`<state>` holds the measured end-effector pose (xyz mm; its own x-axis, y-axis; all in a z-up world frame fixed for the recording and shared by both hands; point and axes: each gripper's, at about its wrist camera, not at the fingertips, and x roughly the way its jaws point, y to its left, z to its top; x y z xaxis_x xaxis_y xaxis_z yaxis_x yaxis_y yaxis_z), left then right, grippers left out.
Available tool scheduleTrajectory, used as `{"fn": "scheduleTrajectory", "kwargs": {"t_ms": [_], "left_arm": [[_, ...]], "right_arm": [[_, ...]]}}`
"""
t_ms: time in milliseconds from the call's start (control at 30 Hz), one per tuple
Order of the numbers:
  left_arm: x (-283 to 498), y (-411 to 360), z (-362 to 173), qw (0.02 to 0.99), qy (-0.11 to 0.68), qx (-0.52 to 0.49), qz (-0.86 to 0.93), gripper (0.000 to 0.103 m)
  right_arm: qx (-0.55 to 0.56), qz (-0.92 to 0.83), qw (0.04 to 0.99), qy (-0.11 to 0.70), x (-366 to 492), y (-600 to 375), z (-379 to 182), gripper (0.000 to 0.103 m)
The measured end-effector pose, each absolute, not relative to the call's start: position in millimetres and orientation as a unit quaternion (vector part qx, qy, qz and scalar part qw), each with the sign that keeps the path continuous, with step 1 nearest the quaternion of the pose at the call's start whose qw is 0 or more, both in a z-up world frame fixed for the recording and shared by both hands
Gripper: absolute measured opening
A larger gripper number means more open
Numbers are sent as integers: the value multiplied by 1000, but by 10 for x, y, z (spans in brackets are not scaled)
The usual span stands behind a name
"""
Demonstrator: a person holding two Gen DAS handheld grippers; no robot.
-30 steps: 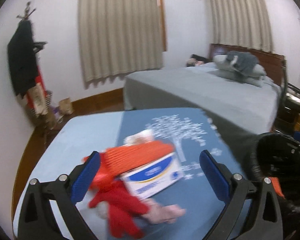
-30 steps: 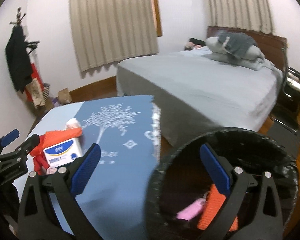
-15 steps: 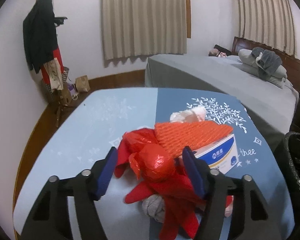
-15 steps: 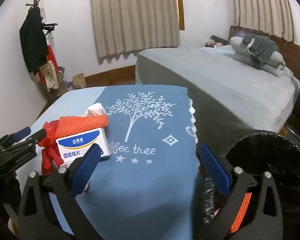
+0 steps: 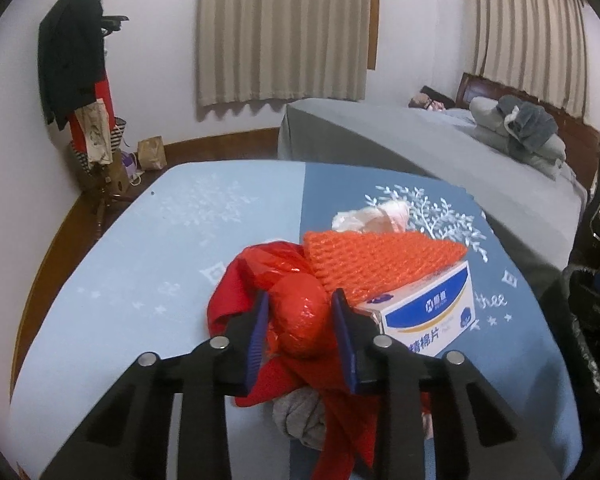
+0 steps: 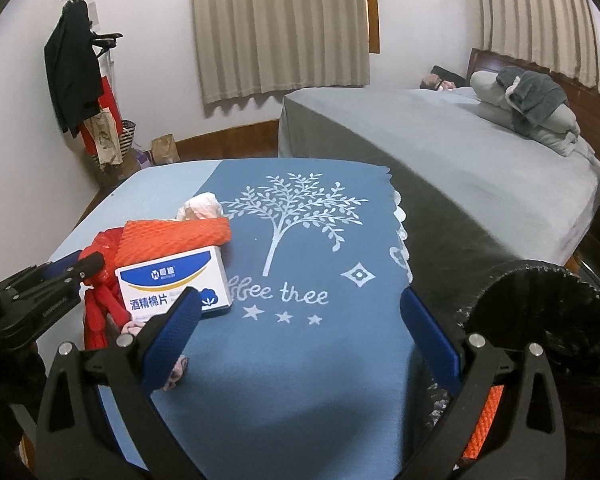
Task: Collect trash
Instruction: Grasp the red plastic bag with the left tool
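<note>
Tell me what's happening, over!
Left gripper closing fingers around red plastic bag. Right gripper open, empty. Orange foam net touching bag.

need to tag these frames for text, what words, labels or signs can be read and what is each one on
"酒精棉片": on the front of the white and blue box, large blue characters.
"...ffee tree": white lettering on the dark blue tablecloth, under the tree print; its first letters are hidden behind the box.
Brand mark on the box's blue band: too small and blurred to read.
Small grey print beside the large characters: too small to read.
Embossed lettering on the left gripper's black arm in the right wrist view: unreadable.
</note>
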<state>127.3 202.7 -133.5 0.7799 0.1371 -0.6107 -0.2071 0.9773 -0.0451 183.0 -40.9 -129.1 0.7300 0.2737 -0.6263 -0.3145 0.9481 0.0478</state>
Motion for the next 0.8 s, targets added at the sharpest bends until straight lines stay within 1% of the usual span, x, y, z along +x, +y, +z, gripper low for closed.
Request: {"fn": "scheduleTrajectory", "kwargs": {"t_ms": [367,800], "left_arm": [[1130,2142,-1028,954,275,-56,100,31],[1134,2430,-1024,953,270,-63,122,31]], "right_arm": [[-21,207,926,314,1988,-42,-1179,97],[-27,263,898,353,2372,736,-1363,96]]}}
